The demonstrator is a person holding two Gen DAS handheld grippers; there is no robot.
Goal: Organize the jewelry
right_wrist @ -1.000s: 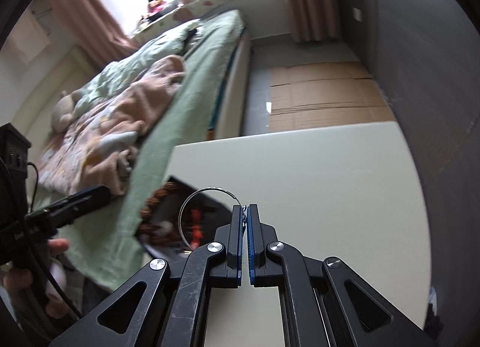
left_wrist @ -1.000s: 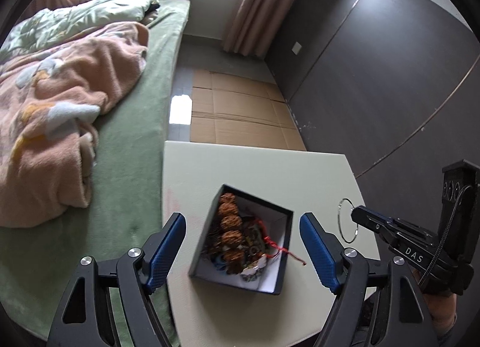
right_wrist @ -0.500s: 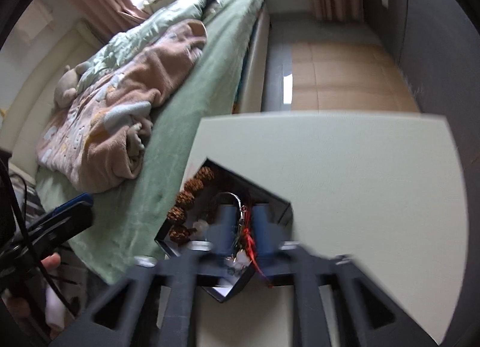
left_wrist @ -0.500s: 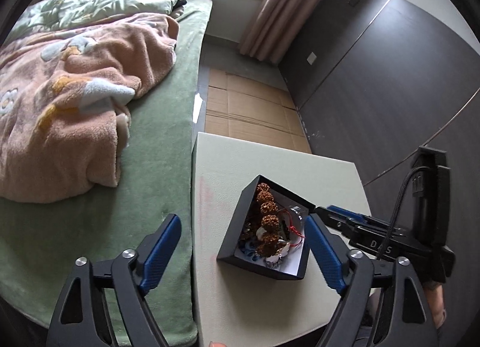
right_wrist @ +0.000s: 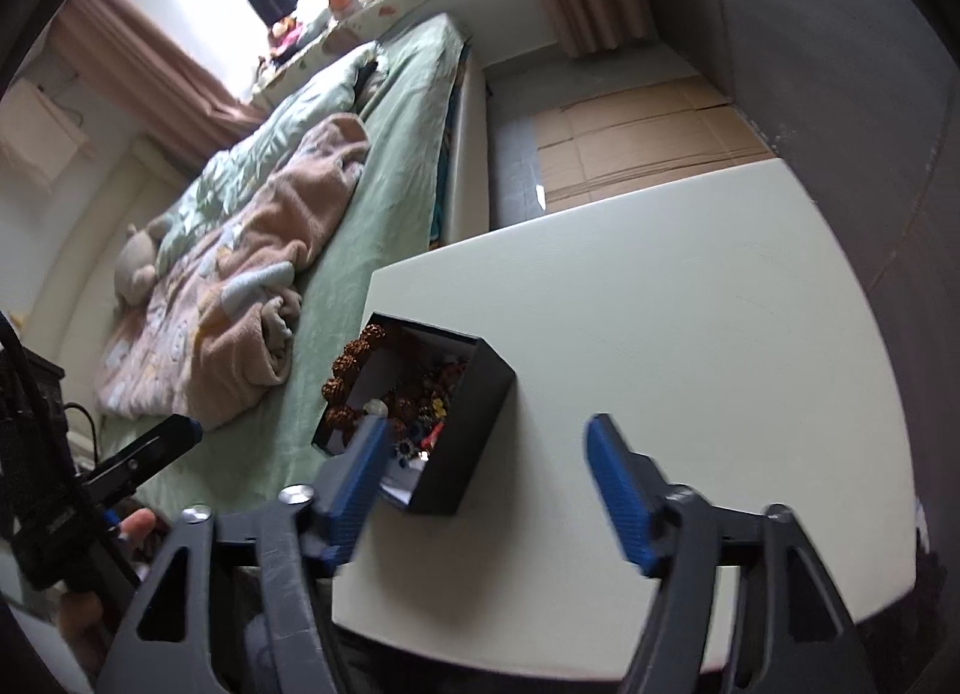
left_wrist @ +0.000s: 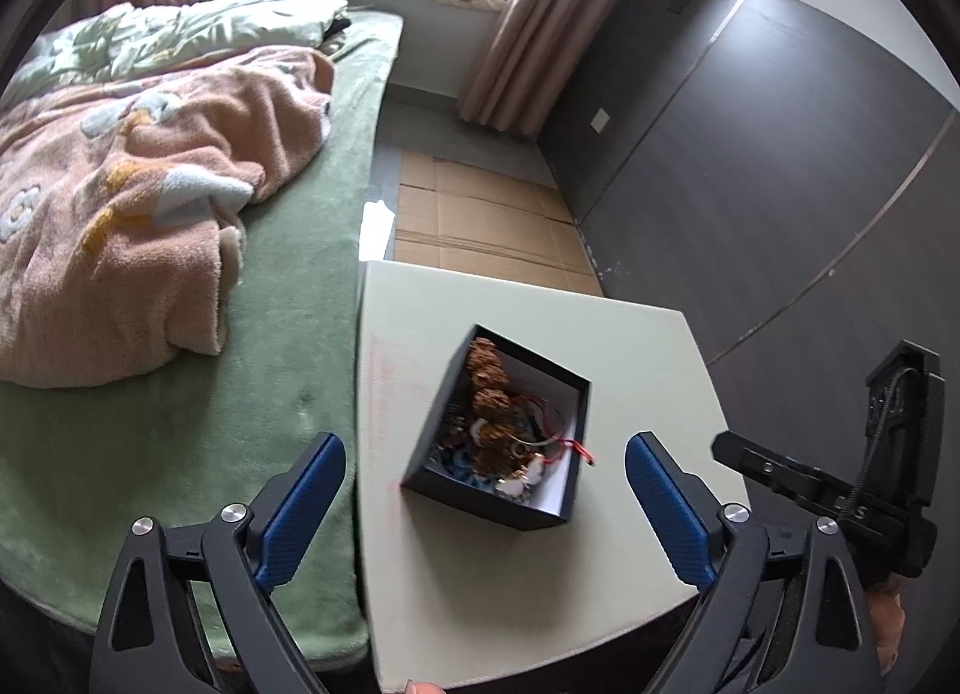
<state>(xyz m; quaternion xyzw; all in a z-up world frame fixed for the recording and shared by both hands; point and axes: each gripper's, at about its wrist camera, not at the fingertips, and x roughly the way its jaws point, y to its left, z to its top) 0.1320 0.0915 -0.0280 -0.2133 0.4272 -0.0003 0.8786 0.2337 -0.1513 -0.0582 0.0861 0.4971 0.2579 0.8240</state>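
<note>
Since a second ago my right claw (right_wrist: 486, 493) has let go of the thin silver ring it was pinching; its jaws have just been opening and now stand apart with nothing between them. My left claw (left_wrist: 480, 508) has been opening wider too, and holds nothing. What looks like that ring now lies in the black box (left_wrist: 504, 436), among the brown bead bracelet (left_wrist: 489, 394) and the red cord (left_wrist: 573, 445).

That box sits on the pale table (left_wrist: 630, 346), close to the edge that runs along the green bed (left_wrist: 288, 370). Seen from my left claw, it is just ahead of and between the two blue pads. Seen from my right claw, it is to the left, with my left pad (right_wrist: 354, 490) overlapping its near corner; I cannot tell whether they touch.

My worry is that corner: if I swing my right claw away sideways, the pad could catch the box wall and push it toward the bed edge or tip the jewelry out. One strand of the red cord hangs over the rim and could snag a pad too
</note>
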